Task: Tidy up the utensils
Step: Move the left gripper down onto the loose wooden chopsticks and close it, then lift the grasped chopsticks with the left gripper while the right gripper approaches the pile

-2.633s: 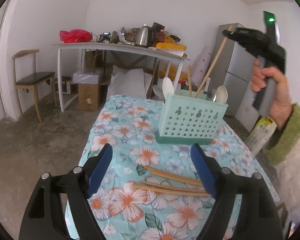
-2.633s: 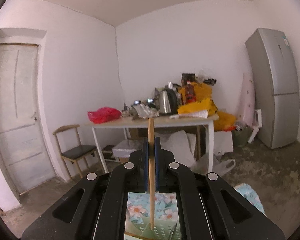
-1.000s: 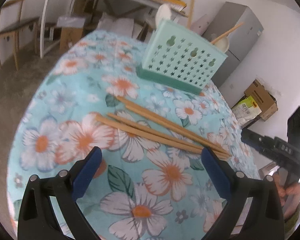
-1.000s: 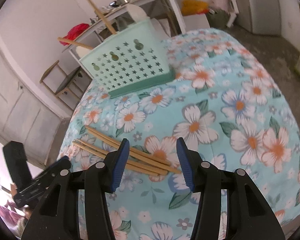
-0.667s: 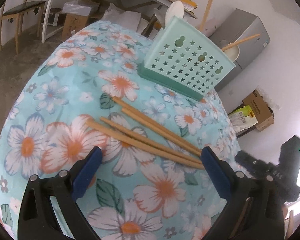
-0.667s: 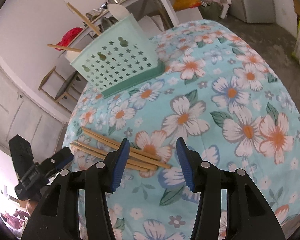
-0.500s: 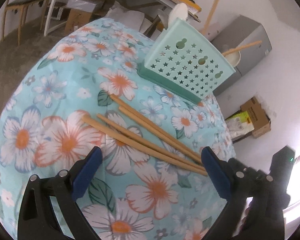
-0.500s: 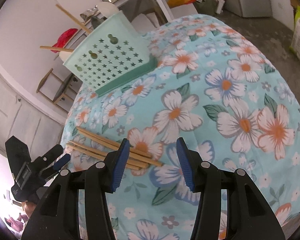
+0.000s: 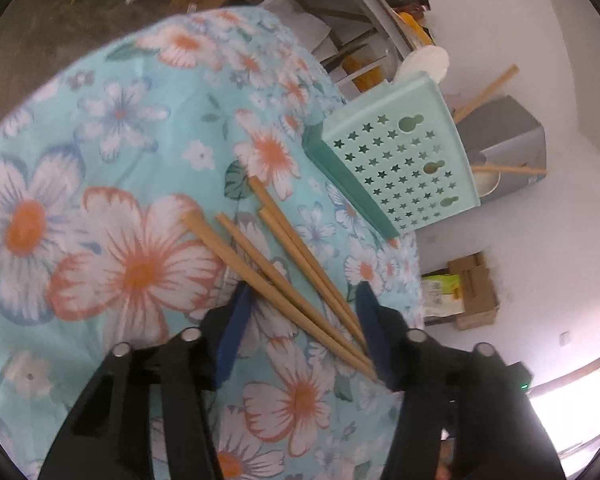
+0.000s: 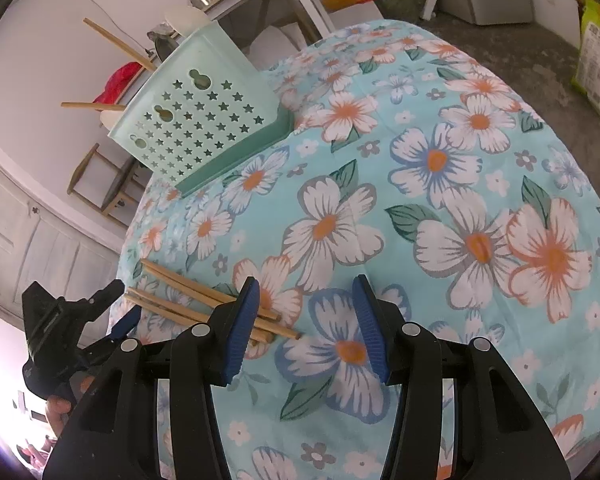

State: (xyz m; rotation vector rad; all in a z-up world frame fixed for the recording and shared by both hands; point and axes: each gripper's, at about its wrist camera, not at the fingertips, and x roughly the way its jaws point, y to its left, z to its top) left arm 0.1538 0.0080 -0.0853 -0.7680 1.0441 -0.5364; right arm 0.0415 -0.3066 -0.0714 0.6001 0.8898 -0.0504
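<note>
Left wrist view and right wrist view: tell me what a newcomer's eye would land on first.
The bright floral tablecloth fills both views. A mint-green utensil basket with star-shaped holes stands at the table's far end, chopsticks and spoons poking from its top. Four loose wooden chopsticks lie bunched on the cloth, between the blue pads of the left gripper, whose jaws have just been closing around them; the right gripper hangs beside their ends, holding nothing.

No text, label or number could be read in either view. A yellow-green package [image 9: 440,284] beside the cardboard box [image 9: 474,292] in the left wrist view and a white sack [image 10: 598,64] on the floor in the right wrist view perhaps carried printing, too small and blurred to make out.
</note>
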